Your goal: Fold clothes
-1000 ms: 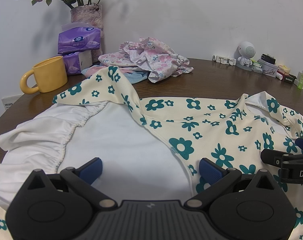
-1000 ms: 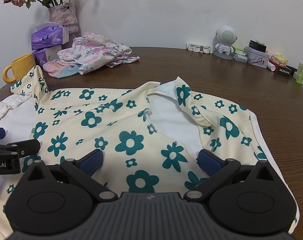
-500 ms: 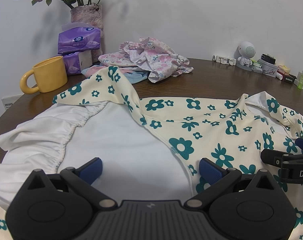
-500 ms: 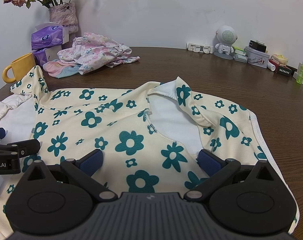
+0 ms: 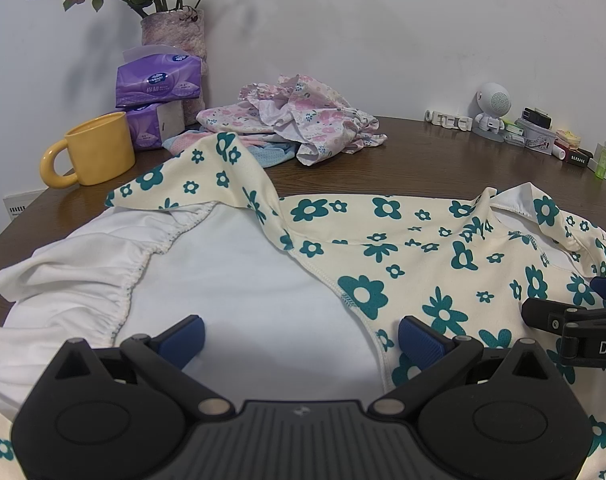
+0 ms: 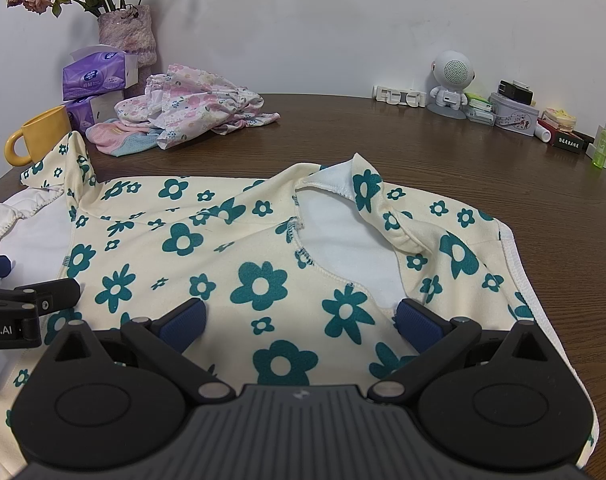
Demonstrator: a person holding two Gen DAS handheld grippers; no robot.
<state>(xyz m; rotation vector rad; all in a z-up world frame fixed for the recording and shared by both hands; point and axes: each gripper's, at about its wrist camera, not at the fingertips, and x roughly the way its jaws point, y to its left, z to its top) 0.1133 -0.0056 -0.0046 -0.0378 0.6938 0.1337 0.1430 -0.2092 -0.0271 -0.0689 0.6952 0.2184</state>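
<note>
A cream garment with teal flowers lies spread on the brown table, its white lining turned up on the left; it also shows in the right wrist view. My left gripper is open and empty just above the white lining near the garment's near edge. My right gripper is open and empty above the flowered part, near the neckline opening. Each gripper shows at the edge of the other's view.
A pile of pink floral clothes lies behind the garment. A yellow mug, purple tissue packs and a flower vase stand at the back left. A white robot figure and small boxes line the back right.
</note>
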